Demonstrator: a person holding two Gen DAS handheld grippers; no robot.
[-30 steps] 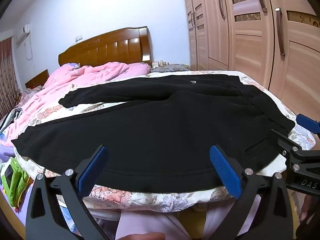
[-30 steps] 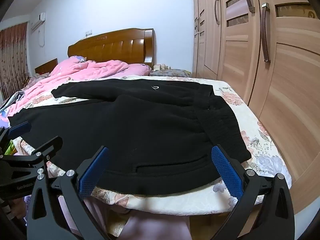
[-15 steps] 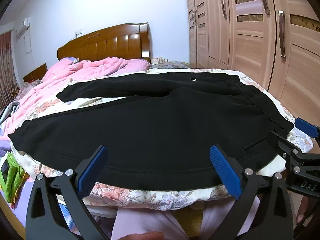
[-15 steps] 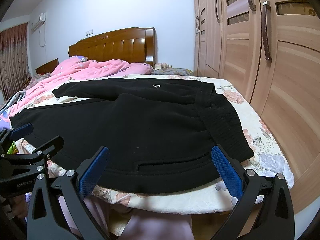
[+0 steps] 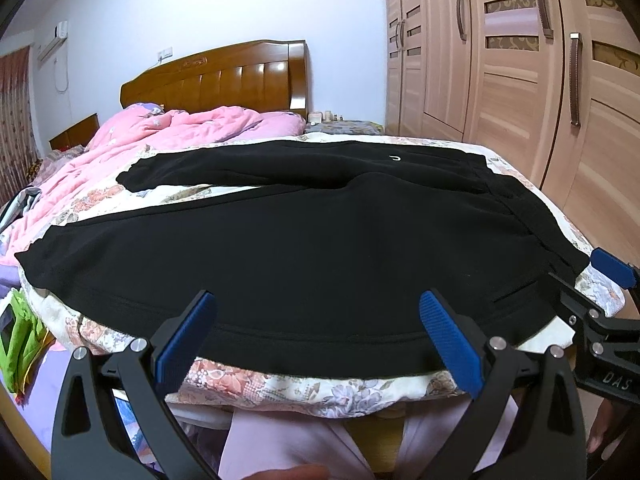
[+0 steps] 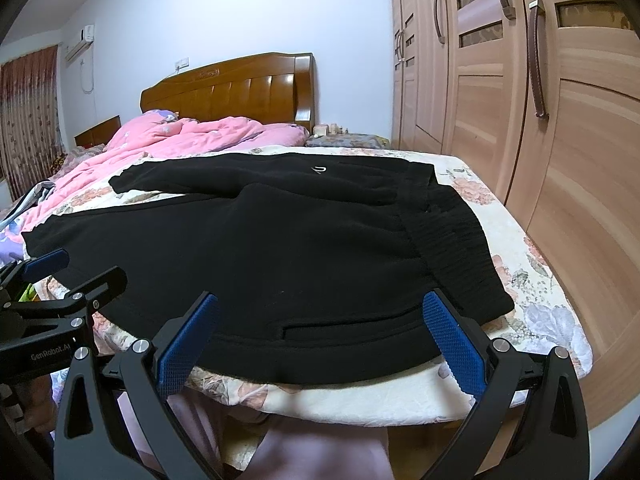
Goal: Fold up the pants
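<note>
Pants: black sweatpants (image 5: 304, 248) spread flat on the bed (image 5: 280, 388), straight ahead of both grippers; waistband (image 6: 452, 236) ahead and right of the right gripper, both legs running off ahead-left, a gap of floral sheet between them.
Left gripper: left gripper (image 5: 316, 340) wide open, empty, just short of the near leg's outer seam, not touching cloth.
Right gripper: right gripper (image 6: 320, 344) likewise spread wide, nothing held, poised just before the near hem by the pocket slit (image 6: 340, 326).
Step in hand: likely reaching in for the near edge, ready to fold the near leg over the far one.
Doing it well: pinch only the near leg's edge, both layers, never the sheet beneath; grip seam with left and waistband corner with right; lift together, level, carry across so seams meet; lay down without dragging.
Risk: thick fleece may slip from a shallow pinch.
Left view only: near leg's cuff (image 5: 36, 256) far left, green bag (image 5: 20, 344) below left of the gripper.
Right view only: ribbed waistband and pocket slit in full, the bed's right edge ahead-right by the wardrobe (image 6: 560, 120).
</note>
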